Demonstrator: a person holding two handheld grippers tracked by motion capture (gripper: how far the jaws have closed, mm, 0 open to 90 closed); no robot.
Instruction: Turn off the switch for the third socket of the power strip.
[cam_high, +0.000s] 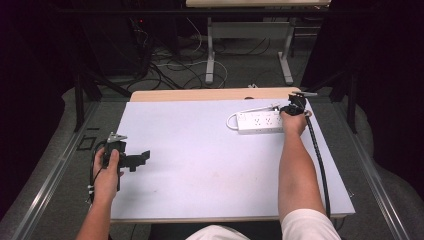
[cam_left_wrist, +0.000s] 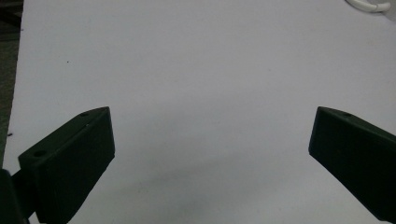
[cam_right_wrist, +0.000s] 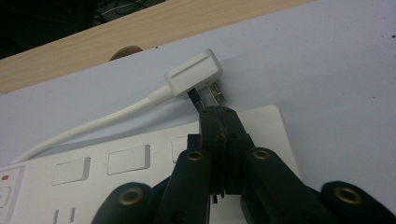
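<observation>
Right gripper (cam_right_wrist: 223, 114), jaws closed, nips a prong of the light, rigid plug (cam_right_wrist: 194, 74); left gripper (cam_left_wrist: 210, 154) gapes empty.

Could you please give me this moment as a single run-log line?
left gripper: open, idle over white mat | right gripper: jaws shut, tips at plug prongs, above power strip | plug unplugged, lying beside strip
</observation>
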